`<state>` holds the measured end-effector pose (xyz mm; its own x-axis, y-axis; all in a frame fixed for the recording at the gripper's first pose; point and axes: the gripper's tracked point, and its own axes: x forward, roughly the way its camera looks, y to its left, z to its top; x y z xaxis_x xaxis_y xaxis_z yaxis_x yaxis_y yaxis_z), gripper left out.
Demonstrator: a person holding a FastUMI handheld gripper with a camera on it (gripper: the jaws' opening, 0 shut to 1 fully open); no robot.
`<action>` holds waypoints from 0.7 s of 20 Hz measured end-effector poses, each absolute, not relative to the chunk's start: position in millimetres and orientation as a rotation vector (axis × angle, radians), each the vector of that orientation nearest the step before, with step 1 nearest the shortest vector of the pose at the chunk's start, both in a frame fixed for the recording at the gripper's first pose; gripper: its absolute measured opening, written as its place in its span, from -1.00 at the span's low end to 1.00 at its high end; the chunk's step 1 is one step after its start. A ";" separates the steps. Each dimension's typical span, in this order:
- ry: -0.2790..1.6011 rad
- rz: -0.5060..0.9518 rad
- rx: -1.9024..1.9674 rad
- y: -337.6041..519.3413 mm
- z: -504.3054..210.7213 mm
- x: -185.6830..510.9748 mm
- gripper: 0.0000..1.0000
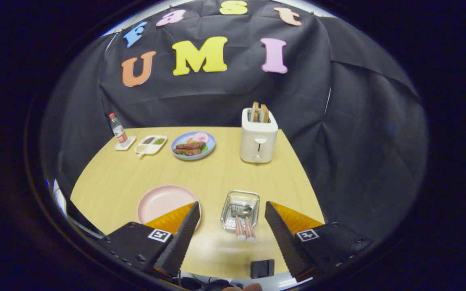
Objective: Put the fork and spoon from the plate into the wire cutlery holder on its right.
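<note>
Cutlery sits in the holder (pixel 240 210) already: fork (pixel 238 220) and spoon (pixel 247 220) lie side by side, heads in the basket, pink handles poking out over its near rim toward the gripper (pixel 231 232). Handles out looks deliberate, easy to pinch later.

Gripper fingers are spread wide, nothing between them, hovering above the counter (pixel 225 173) with the holder just ahead, between the tips. Reads as a post-release stance; task looks done from this layout.

Plate (pixel 162 202) just left of the holder is bare, partly behind the left finger.

Other containers, far side of the counter:
- blue plate (pixel 193 146): sausages, greens, something pink
- divided tray (pixel 151 144): dark and green fillings, can't tell what
- toaster (pixel 259 136): two slices up in the slots
- bottle (pixel 118 129) on a small coaster, capped

Small black block (pixel 262 268) on the near counter edge, purpose unclear.
</note>
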<state>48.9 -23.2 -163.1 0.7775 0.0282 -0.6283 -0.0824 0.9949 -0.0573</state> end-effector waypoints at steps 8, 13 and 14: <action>0.221 0.118 -0.073 40.6 -1.5 65.8 0.96; 0.071 0.105 -0.026 58.4 41.3 59.2 0.94; 0.063 0.106 -0.025 62.7 43.0 57.2 0.94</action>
